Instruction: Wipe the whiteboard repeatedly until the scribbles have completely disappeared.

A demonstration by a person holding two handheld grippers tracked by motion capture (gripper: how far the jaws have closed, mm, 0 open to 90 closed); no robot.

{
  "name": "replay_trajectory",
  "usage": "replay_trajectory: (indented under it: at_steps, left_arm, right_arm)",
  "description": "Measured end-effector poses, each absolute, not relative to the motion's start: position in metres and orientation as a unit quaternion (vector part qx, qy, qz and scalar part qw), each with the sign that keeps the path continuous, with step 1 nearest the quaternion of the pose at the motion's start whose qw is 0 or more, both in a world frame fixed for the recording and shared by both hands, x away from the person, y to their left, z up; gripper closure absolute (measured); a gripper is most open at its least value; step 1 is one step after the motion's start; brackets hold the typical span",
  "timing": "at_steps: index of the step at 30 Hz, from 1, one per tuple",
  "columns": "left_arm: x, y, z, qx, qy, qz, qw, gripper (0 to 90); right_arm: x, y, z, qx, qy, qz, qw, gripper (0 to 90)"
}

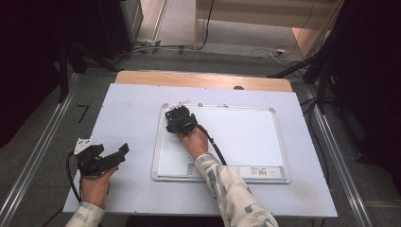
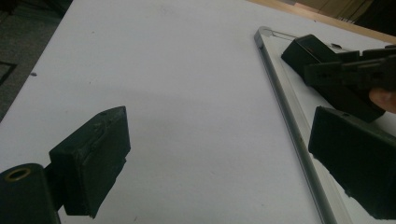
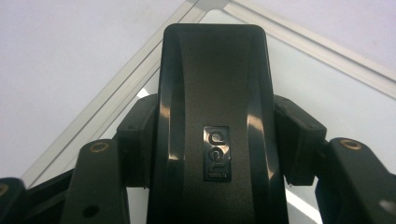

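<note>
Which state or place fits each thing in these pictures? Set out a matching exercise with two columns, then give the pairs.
Things:
1. left tongs
2. right tongs
3. whiteboard
4. black eraser

States or places:
A. clamped between two pads at the board's far left corner
B. open, with nothing between them, over the white table
C. lying flat, silver-framed
D. shut on the eraser

Pairs: 1-B, 2-D, 3-C, 4-A

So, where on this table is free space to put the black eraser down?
The whiteboard is bare to the right of the right tongs, up to its frame. The white table cover is also free between the board's left frame and the left tongs, and along the far edge. It is crowded only at the board's far left corner, where the right tongs clamp the eraser.
</note>
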State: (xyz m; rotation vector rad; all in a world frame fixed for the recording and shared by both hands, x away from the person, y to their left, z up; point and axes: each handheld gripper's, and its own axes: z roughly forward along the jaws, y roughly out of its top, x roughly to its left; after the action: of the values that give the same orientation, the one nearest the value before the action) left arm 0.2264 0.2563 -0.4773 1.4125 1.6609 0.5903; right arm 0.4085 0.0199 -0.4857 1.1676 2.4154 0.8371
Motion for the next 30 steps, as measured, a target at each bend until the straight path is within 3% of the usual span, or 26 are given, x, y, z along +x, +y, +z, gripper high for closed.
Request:
replay_trajectory:
  at_steps: [7, 15, 21, 30]
  left_arm:
    - [0.225, 0.254, -0.477, 0.569, 0.661, 0.237, 0.427, 6.1]
    - [0.224, 0.255, -0.477, 0.566, 0.664, 0.236, 0.428, 6.1]
    - [0.223, 0.258, -0.477, 0.565, 0.664, 0.235, 0.430, 6.1]
    - [0.228, 0.251, -0.477, 0.572, 0.659, 0.235, 0.428, 6.1]
  right_arm:
    - [0.431, 0.018, -0.485, 0.455, 0.824, 0.286, 0.180, 37.5]
    - [0.407, 0.022, -0.485, 0.431, 0.838, 0.288, 0.171, 37.4]
    - [0.432, 0.010, -0.485, 0.450, 0.826, 0.287, 0.181, 37.4]
    - [0.362, 0.009, -0.487, 0.418, 0.844, 0.291, 0.167, 37.4]
